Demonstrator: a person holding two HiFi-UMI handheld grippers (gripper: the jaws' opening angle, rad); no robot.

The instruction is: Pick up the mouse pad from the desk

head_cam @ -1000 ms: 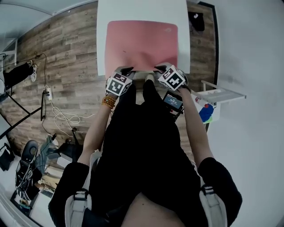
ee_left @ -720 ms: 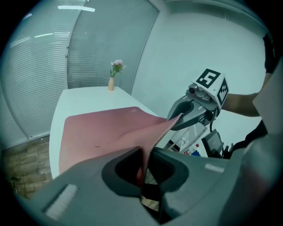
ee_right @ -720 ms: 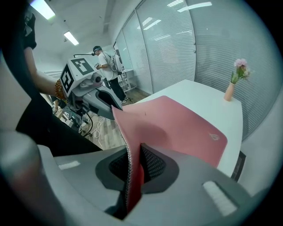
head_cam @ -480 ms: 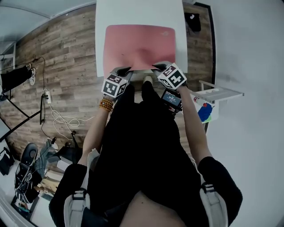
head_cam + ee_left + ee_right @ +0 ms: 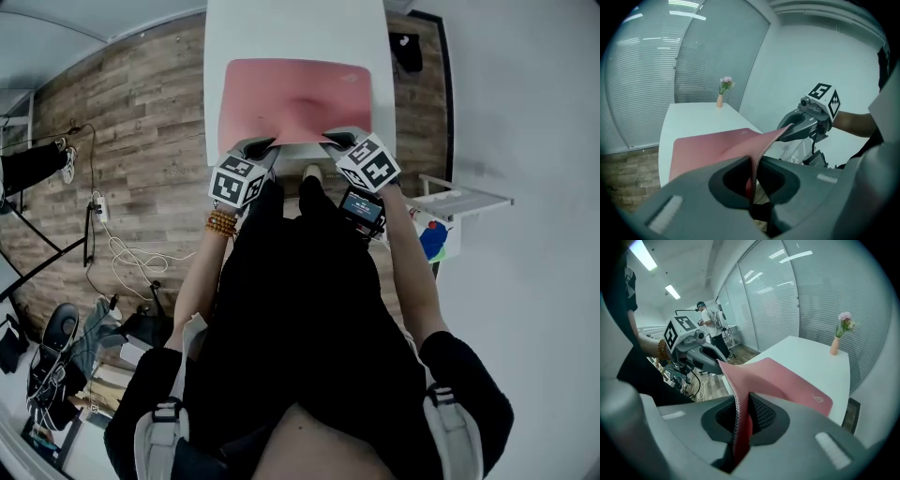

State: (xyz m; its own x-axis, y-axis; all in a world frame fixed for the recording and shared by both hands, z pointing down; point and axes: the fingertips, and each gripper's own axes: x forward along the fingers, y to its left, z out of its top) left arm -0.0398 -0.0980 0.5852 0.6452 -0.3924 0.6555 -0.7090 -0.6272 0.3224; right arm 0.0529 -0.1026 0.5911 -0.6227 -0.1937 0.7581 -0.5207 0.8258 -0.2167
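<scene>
A large pink mouse pad [image 5: 295,98] lies on the white desk [image 5: 214,56], its near edge lifted off the surface and sagging in the middle. My left gripper [image 5: 259,147] is shut on the pad's near left corner, with the pink edge [image 5: 757,161] pinched between its jaws. My right gripper [image 5: 334,142] is shut on the near right corner, the pad's stitched edge [image 5: 740,420] clamped between its pads. The far part of the pad [image 5: 708,145] still rests flat on the desk. Each gripper shows in the other's view: the right gripper [image 5: 794,129] and the left gripper [image 5: 710,357].
A small vase with pink flowers [image 5: 839,336] stands at the desk's far end [image 5: 723,91]. Glass walls with blinds lie behind the desk. A white side shelf [image 5: 464,202] is at the right, cables [image 5: 131,248] and bags on the wooden floor at the left. A person [image 5: 710,317] stands far off.
Both grippers have risen with the pad's near edge, lifting it farther off the desk. The pad's near part now folds upward more.
</scene>
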